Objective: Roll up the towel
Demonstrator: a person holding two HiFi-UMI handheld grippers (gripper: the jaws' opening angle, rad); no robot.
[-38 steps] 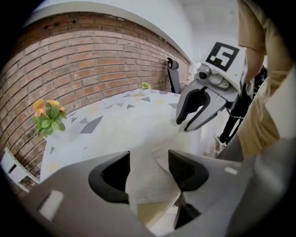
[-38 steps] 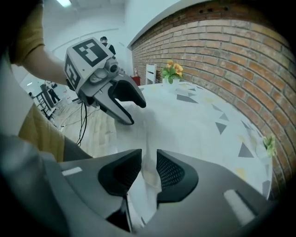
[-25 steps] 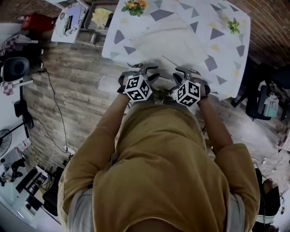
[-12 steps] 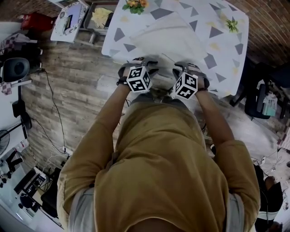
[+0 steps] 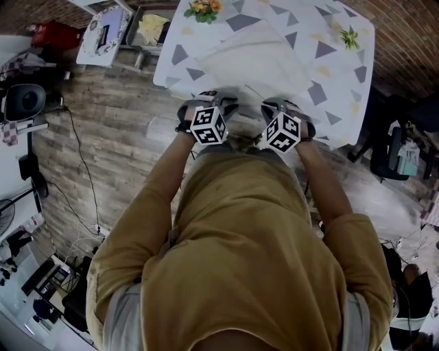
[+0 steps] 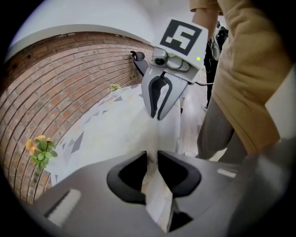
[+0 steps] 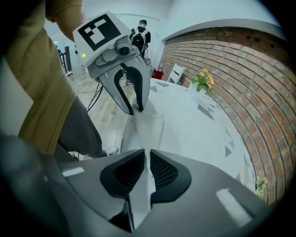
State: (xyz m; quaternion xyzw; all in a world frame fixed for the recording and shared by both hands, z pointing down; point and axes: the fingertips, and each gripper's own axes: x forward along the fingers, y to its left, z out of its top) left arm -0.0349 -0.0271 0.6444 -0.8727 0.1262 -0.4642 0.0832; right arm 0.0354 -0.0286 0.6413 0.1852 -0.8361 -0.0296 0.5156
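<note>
A white towel (image 5: 255, 58) lies flat on the table (image 5: 322, 92), which has a white cloth with grey triangles. Both grippers are at the towel's near edge, at the table's front. My left gripper (image 5: 218, 103) is shut on that edge; the left gripper view shows white cloth pinched between its pads (image 6: 151, 159). My right gripper (image 5: 278, 108) is shut on the same edge further right, with cloth between its pads (image 7: 148, 163). Both pairs of jaws have just been closing on the cloth. Each gripper view shows the other gripper (image 6: 159, 99) (image 7: 130, 95) on the towel edge.
Yellow flowers (image 5: 204, 8) stand at the table's far left and a small green plant (image 5: 352, 39) at its far right. A brick wall (image 6: 69, 69) runs behind the table. A dark chair (image 5: 405, 154) stands right of it, and clutter (image 5: 110, 27) lies on the floor at left.
Both grippers have crept slightly forward onto the towel's near edge and their marker cubes have rolled a little. The towel lies as before.
</note>
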